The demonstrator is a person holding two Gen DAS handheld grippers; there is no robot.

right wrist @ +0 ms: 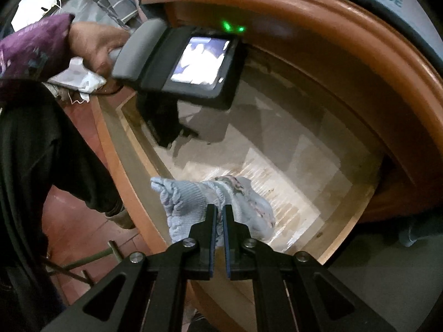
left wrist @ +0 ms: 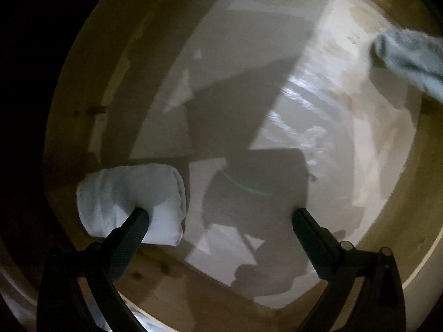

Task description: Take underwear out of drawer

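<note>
the right gripper is pinched tight on a soft pale blue knitted piece of underwear with a frilly edge. the cloth hangs from the closed tips, just above the pale floor of the open brown wooden drawer. it shows again in the left wrist view as a blue-grey bit of cloth, far over by the drawer's right side.

the left gripper points down into the drawer with its jaws wide open. nothing is between them. a white rolled-up bundle of cloth lies on the drawer floor, near the wooden wall. it looks like more underwear, but i cannot be sure.

this is the part that matters. the white roll is not in the gap between the jaws. it sits off to the left side, under and past the left finger. that finger seems to poke at the roll or lie just over it, and i cannot tell which. the roll's long way runs across the picture, left to right, much like the line from one finger to the other.

the left hand is much nearer the roll than the right one, and the right one is full anyway. so i think the left gripper must slide left until the roll sits in the gap, then close.

a hand in a purple sleeve holds the left tool.
</note>
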